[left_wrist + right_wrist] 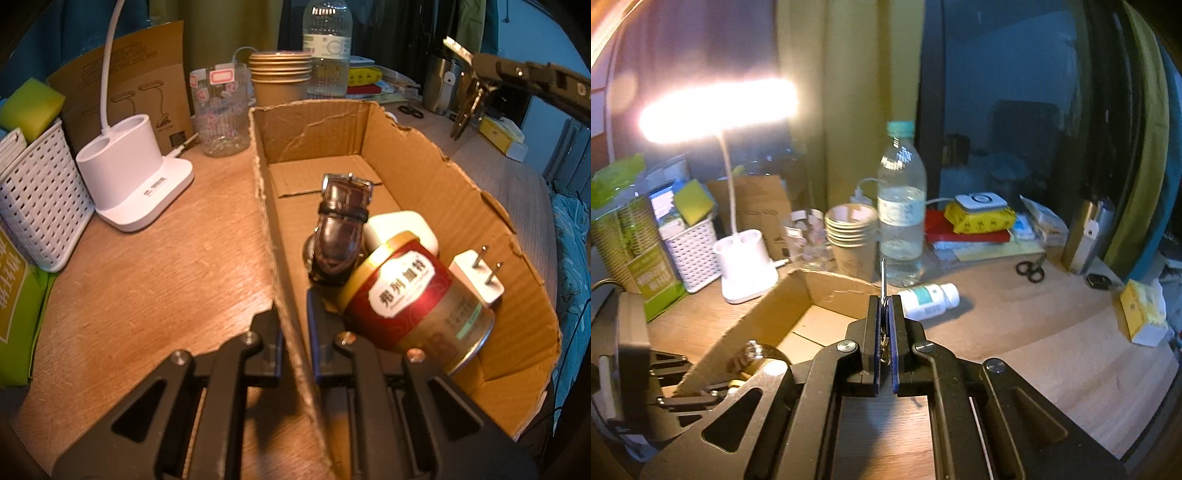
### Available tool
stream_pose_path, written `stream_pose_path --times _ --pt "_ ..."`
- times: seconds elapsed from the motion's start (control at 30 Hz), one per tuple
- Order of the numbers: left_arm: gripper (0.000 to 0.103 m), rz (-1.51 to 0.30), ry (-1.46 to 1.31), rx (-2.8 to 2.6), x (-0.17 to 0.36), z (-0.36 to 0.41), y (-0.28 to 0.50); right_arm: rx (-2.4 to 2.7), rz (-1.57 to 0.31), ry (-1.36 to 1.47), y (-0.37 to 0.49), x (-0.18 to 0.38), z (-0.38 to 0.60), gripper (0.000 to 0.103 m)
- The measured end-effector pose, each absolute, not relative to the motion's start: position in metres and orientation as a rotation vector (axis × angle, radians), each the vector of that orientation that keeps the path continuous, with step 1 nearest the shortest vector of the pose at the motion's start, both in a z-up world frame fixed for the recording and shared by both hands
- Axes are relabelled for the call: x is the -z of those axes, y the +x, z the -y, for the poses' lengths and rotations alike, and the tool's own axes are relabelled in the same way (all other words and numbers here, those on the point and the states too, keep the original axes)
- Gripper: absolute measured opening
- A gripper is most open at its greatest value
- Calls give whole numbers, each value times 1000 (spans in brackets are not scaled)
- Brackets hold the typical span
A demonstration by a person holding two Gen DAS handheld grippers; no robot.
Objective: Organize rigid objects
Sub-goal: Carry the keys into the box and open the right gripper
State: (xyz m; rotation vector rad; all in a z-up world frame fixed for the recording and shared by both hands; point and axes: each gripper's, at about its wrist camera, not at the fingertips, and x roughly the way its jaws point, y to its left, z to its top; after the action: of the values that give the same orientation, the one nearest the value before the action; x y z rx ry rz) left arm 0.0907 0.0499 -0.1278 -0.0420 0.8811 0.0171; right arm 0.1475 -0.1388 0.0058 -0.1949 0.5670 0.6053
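Note:
An open cardboard box (461, 192) lies on the wooden desk. Inside it are a brown leather-strap watch (340, 229), a red and gold tin (410, 299), a white plug adapter (476, 277) and a white block (399, 229). My left gripper (293, 314) is shut on the box's left wall. My right gripper (885, 302) is shut on a bunch of keys (884, 280) held above the desk; it shows in the left wrist view (467, 107) at the upper right, beyond the box. A white pill bottle (929, 299) lies on the desk behind the box (768, 317).
A white lamp base (136, 173), white basket (40, 199), glass jar (221, 110), stacked paper cups (280, 77) and water bottle (327, 48) stand behind the box. Scissors (1030, 269), a yellow packet (1145, 314) and books (975, 225) lie to the right.

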Motion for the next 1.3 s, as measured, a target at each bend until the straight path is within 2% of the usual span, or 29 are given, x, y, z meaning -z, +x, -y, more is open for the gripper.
stream_pose_path --times 0.63,1.3 --pt "11 -881 -42 -17 128 -50 91 -714 -563 -234 120 -4 108 4" --pt "11 -881 -42 -17 128 -50 91 -763 -654 -251 123 30 88 4"
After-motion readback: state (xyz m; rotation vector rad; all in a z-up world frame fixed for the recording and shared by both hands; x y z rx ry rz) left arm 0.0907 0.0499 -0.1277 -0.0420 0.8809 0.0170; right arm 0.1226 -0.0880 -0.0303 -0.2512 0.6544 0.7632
